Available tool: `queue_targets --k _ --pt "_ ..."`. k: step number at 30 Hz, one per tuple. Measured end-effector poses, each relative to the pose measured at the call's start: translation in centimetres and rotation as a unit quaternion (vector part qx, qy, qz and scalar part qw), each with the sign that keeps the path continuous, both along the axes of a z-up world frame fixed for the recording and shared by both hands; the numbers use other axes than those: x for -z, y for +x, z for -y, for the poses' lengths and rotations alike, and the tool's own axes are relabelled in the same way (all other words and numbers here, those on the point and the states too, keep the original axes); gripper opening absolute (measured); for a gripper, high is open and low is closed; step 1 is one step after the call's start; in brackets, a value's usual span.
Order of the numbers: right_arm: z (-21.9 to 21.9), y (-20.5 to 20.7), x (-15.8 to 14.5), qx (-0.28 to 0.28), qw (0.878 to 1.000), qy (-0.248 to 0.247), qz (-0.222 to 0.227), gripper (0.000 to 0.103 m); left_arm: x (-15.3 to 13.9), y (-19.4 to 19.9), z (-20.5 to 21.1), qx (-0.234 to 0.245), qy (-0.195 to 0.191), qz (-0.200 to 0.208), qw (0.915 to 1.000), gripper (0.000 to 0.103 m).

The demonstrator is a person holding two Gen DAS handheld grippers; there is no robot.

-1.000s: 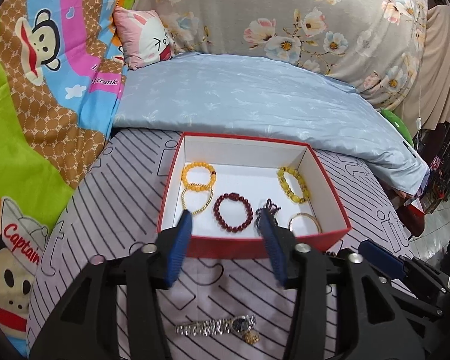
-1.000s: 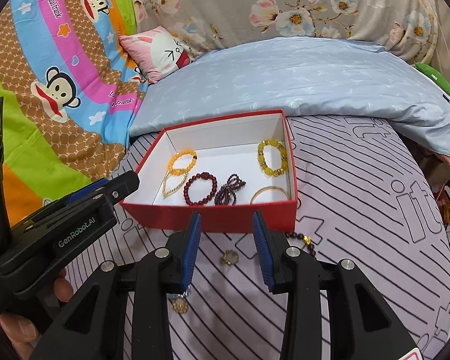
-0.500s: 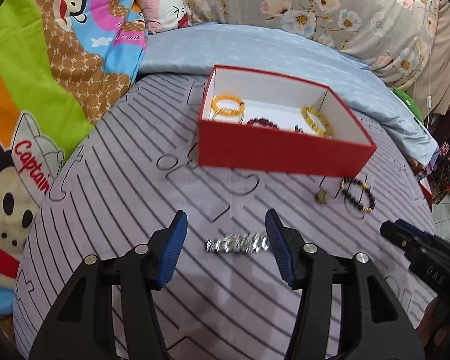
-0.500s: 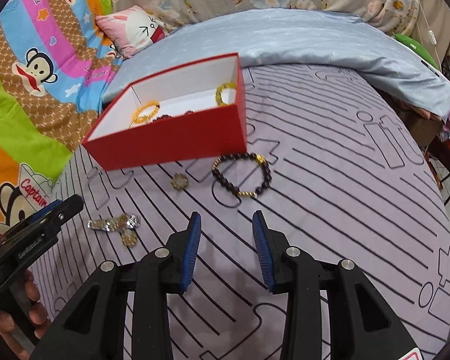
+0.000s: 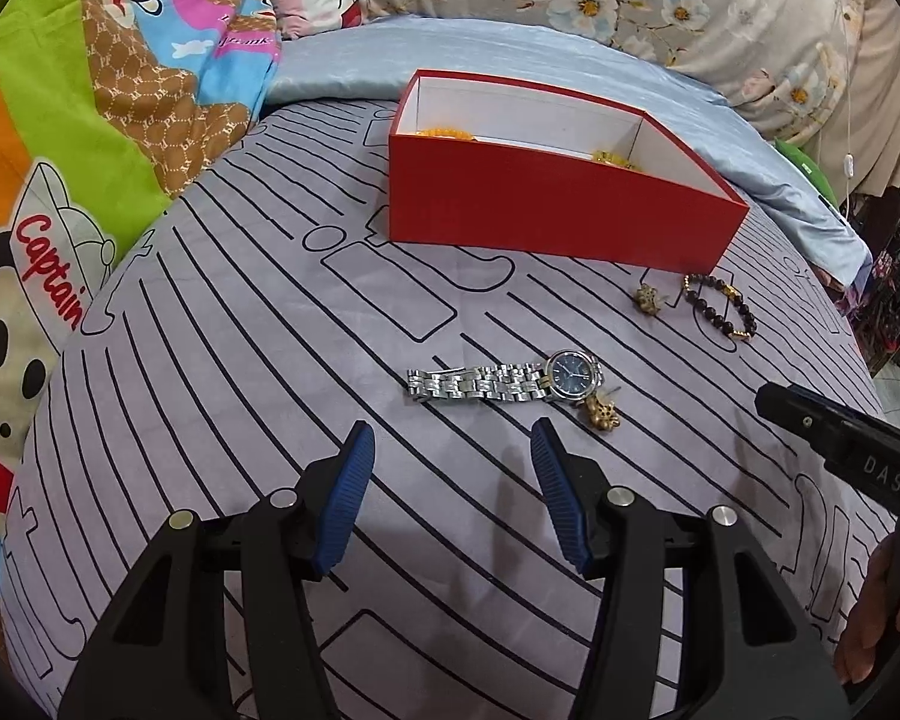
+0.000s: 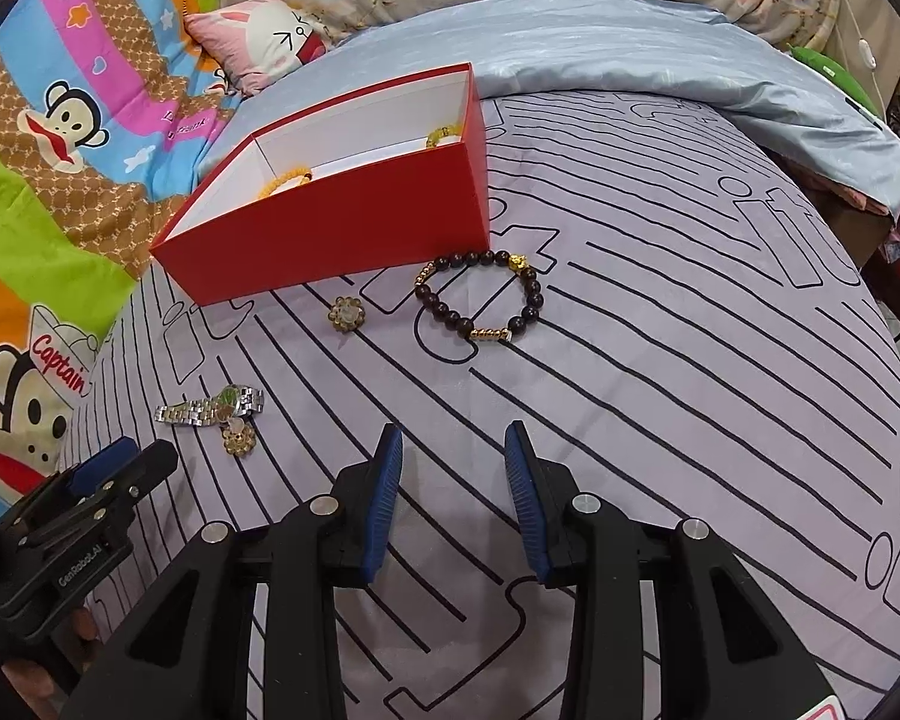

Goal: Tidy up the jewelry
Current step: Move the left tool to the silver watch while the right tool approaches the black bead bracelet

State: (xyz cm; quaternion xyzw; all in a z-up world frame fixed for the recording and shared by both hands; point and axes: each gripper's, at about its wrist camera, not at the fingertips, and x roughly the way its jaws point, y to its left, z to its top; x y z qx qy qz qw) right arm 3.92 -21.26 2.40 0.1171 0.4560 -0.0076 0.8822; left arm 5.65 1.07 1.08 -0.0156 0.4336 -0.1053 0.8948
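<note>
On the striped bed cover [image 5: 222, 360], just ahead of the left gripper [image 5: 450, 441], a silver watch [image 5: 504, 385] is laid flat outside the red box [image 5: 546, 210]. Its long axis is set crosswise to the fingers [image 5: 351, 474], band toward the left, dial toward the right, so the band is spanned by the gap if the gripper is pushed straight forward. The fingers are seen parted and empty, not yet touching the watch. A small gold charm [image 5: 601, 411] is found touching the dial end, just off the right finger's line; it is judged a snag risk.

The right gripper [image 6: 453, 450] is also seen parted with nothing between the fingers. A dark beaded bracelet [image 6: 480, 297] is laid ahead of it, well apart, near the box corner, with a gold flower piece [image 6: 346, 313] just beside. The watch is judged nearer the left hand, the bracelet nearer the right. Yellow bracelets [image 6: 285, 181] are partly seen inside the box.
</note>
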Motion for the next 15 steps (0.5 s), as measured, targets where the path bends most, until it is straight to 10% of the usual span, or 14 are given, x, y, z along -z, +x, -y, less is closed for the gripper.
queue_targets --k 15 --pt "0.7 0.4 0.0 0.006 1.000 0.006 -0.004 0.035 -0.8 4.8 2.6 0.038 0.002 0.009 0.9992 0.053"
